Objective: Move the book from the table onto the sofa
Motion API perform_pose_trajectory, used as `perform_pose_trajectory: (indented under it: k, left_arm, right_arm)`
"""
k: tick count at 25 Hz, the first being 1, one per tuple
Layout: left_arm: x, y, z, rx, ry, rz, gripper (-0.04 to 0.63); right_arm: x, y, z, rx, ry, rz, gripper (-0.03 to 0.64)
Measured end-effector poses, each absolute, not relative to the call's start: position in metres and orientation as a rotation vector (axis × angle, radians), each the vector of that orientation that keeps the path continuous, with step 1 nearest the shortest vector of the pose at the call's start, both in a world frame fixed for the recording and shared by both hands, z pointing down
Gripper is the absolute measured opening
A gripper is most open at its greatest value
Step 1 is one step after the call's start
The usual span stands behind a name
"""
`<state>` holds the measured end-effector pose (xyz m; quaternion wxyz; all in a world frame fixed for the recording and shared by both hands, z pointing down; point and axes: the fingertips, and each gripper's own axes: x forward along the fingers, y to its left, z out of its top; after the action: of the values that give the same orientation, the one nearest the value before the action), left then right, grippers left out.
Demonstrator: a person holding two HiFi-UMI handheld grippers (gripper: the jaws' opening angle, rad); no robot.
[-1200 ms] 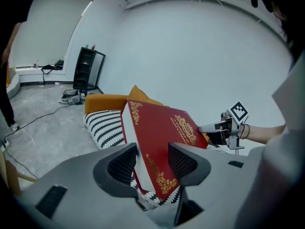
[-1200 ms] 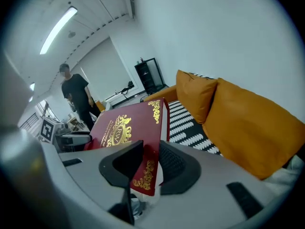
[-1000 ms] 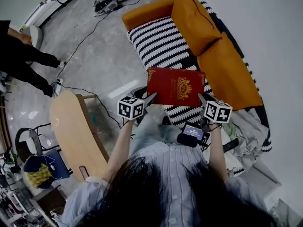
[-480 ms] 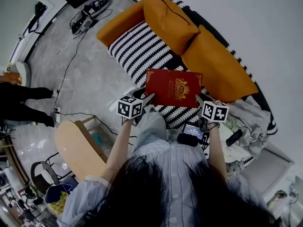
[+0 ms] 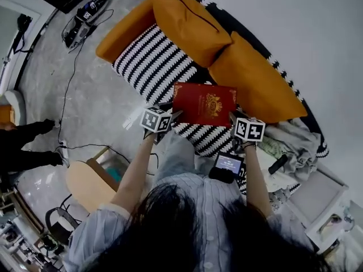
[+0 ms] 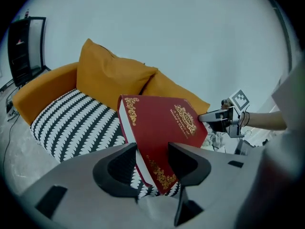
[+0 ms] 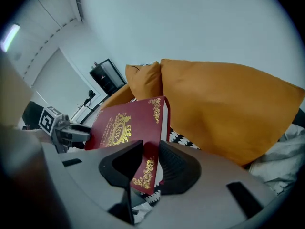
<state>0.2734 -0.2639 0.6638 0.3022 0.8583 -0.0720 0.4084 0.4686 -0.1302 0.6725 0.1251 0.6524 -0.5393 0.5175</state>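
A red book (image 5: 204,103) with gold ornament hangs flat over the black-and-white striped seat (image 5: 150,61) of the sofa, carried between both grippers. My left gripper (image 5: 173,117) is shut on the book's near left corner, and my right gripper (image 5: 231,118) is shut on its near right corner. In the left gripper view the book (image 6: 162,125) stands wedged between the left gripper's (image 6: 152,163) two jaws, with the right gripper (image 6: 217,118) at its far edge. In the right gripper view the book (image 7: 124,128) sits in the right gripper (image 7: 150,163), with the left gripper (image 7: 71,130) beyond.
Two orange cushions (image 5: 187,21) (image 5: 255,84) lean along the sofa's back. Grey cloth (image 5: 295,146) is heaped at the sofa's right end. A wooden table (image 5: 91,183) stands behind at lower left. Cables cross the floor (image 5: 74,78), and a person's legs (image 5: 22,146) show at the left edge.
Both grippers have carried the book forward and down over the striped sofa seat. The wooden table has dropped back toward the lower left of the head view.
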Motion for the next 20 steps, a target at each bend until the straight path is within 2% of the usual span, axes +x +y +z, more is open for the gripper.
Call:
perform_pose_trajectory:
  k: [5, 14, 17, 20]
  left_arm:
    - [0.288, -0.285, 0.709, 2.203, -0.124, 1.171, 0.207]
    - [0.317, -0.302, 0.776, 2.078, -0.121, 1.163, 0.207]
    - [0.325, -0.309, 0.784, 2.096, -0.119, 1.130, 0.236]
    - [0.327, -0.317, 0.772, 2.107, -0.137, 1.057, 0.235]
  right_arm:
    - [0.481, -0.146, 0.711, 1.888, -1.473, 1.571, 0.112]
    - [0.495, -0.146, 0.779, 1.900, -1.308, 1.664, 0.114]
    - [0.497, -0.146, 0.794, 1.851, -1.277, 1.631, 0.117]
    - [0.497, -0.143, 0.792, 1.832, -1.283, 1.604, 0.120]
